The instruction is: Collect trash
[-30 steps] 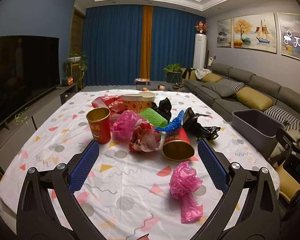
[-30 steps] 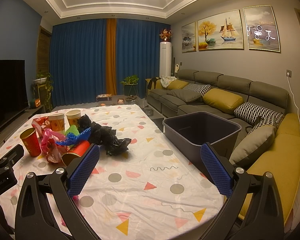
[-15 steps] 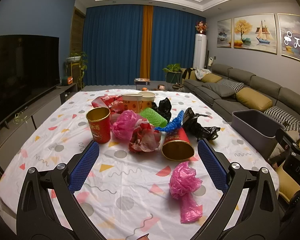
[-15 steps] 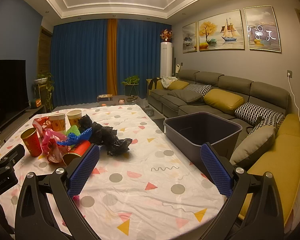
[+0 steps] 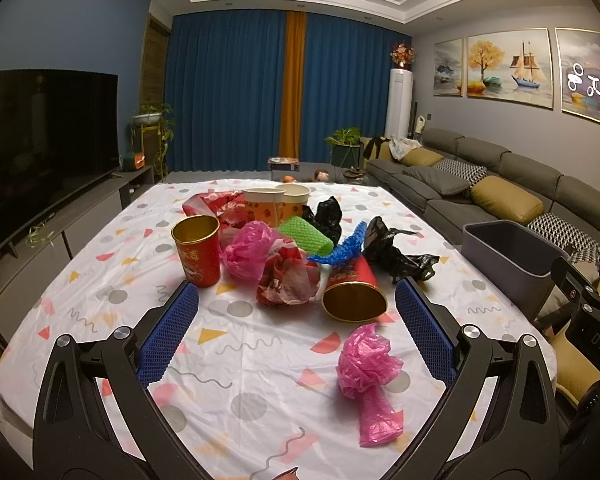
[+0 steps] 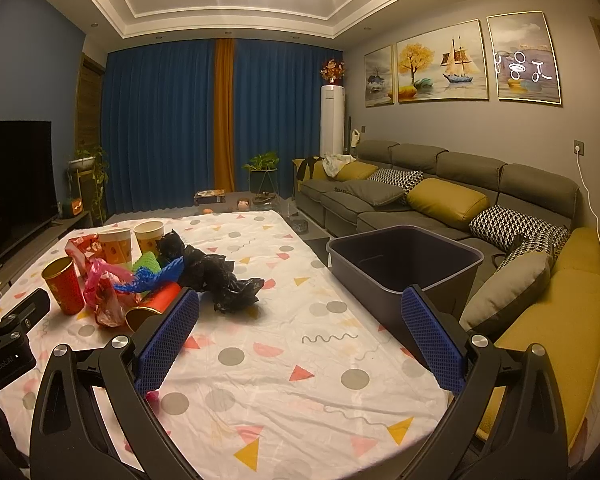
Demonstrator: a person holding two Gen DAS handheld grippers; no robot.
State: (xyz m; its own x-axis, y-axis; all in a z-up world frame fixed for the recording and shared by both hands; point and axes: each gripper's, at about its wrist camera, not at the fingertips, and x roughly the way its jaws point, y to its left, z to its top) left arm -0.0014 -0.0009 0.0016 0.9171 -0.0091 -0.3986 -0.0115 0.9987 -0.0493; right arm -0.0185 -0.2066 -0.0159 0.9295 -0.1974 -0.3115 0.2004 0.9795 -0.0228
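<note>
Barely anything has moved since the earlier frames: both hand-held grippers hover released over the desk, only the right view drifting slightly.

The left hand-held gripper [image 5: 296,320] has its jaws spread and empty, aimed at the trash heap mid-desk, probably to frame the crumpled pink bag [image 5: 370,376] lying nearest, just in front of the tipped red cup [image 5: 354,292]. The right hand-held gripper [image 6: 300,320] is likewise spread and empty, facing the grey bin [image 6: 404,264] at the desk's right edge, which looks empty, likely placed there for short drops. The black bag [image 6: 220,276] lies between heap and bin.
</note>
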